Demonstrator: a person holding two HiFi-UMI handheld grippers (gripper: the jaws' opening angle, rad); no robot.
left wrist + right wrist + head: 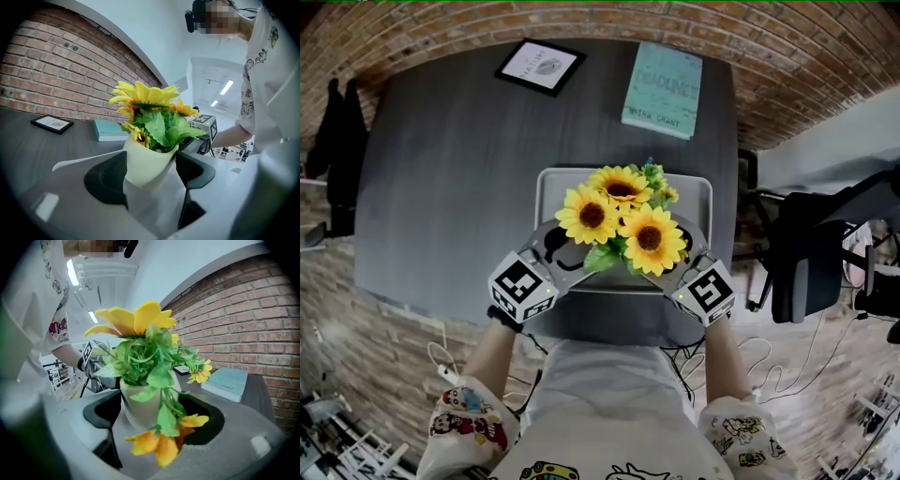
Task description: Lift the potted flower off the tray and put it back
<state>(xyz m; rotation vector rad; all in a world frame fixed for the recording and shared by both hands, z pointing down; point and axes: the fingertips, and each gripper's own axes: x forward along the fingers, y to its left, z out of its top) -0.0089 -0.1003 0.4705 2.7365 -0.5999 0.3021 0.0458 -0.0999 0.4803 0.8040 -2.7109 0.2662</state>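
Observation:
A cream pot (147, 164) of yellow sunflowers (619, 220) is held over the white tray (546, 187) on the dark table. My left gripper (558, 246) grips it from the left and my right gripper (680, 248) from the right. In the left gripper view the black pads (105, 178) of the left gripper (150, 173) press on both sides of the pot. The right gripper (152, 416) clasps the same pot (140, 401) in its own view, with leaves and a bloom drooping over its jaws. The blooms hide the pot's base and the tray floor from above.
A teal book (663, 89) and a framed picture (540, 66) lie at the table's far edge, beyond the tray. A brick wall runs behind the table (441, 187). A dark office chair (811, 262) stands off the table's right side.

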